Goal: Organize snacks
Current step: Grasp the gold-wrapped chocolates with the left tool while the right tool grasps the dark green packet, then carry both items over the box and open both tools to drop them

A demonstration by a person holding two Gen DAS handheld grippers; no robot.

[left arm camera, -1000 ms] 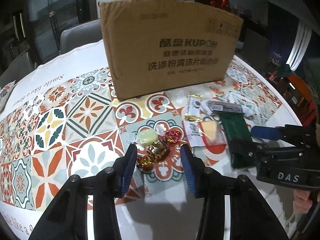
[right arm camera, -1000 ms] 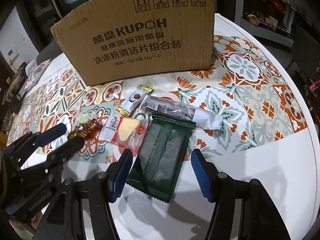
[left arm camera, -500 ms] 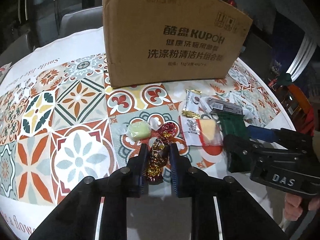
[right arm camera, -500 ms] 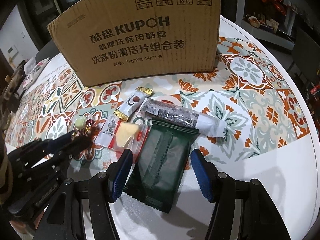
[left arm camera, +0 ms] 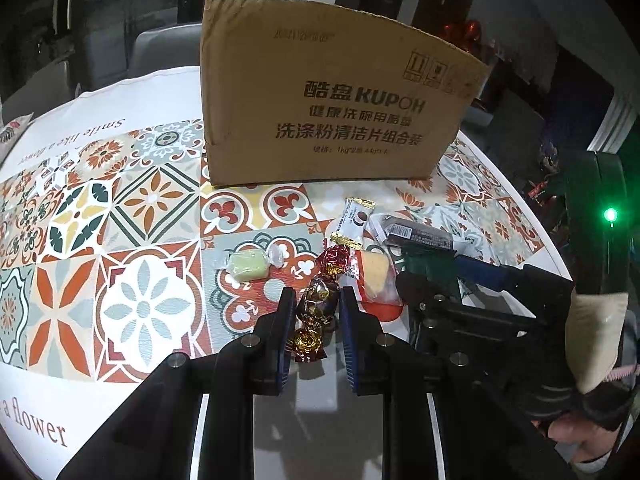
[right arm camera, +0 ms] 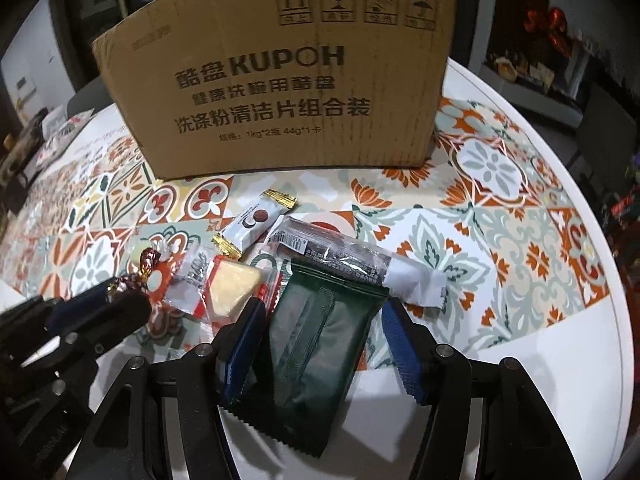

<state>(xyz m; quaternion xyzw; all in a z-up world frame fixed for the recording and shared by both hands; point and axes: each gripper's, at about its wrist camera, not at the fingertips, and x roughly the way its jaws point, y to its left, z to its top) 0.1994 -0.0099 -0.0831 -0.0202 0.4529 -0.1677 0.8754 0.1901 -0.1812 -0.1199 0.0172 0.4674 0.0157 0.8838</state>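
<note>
My left gripper (left arm camera: 316, 300) is shut on a brown-and-gold foil candy (left arm camera: 318, 300) on the patterned tablecloth. A red foil candy (left arm camera: 333, 261) and a pale green wrapped sweet (left arm camera: 247, 265) lie just beyond it. My right gripper (right arm camera: 320, 312) is open, its fingers on either side of a dark green packet (right arm camera: 316, 344). Next to that lie a clear packet with a yellow wedge (right arm camera: 230, 286), a white bar with gold ends (right arm camera: 256, 220) and a long dark-and-white bar (right arm camera: 352, 264). A large cardboard box (right arm camera: 280, 80) stands behind them.
The round table's white rim (right arm camera: 560, 360) curves close on the right. The left gripper's body (right arm camera: 60, 332) sits to the left in the right wrist view. Grey chairs (left arm camera: 160, 52) stand behind the table. Small packets (right arm camera: 60, 136) lie at the far left.
My left gripper closed on the brown-and-gold candy. My right gripper moved forward, so the green packet now lies between its open fingers.
</note>
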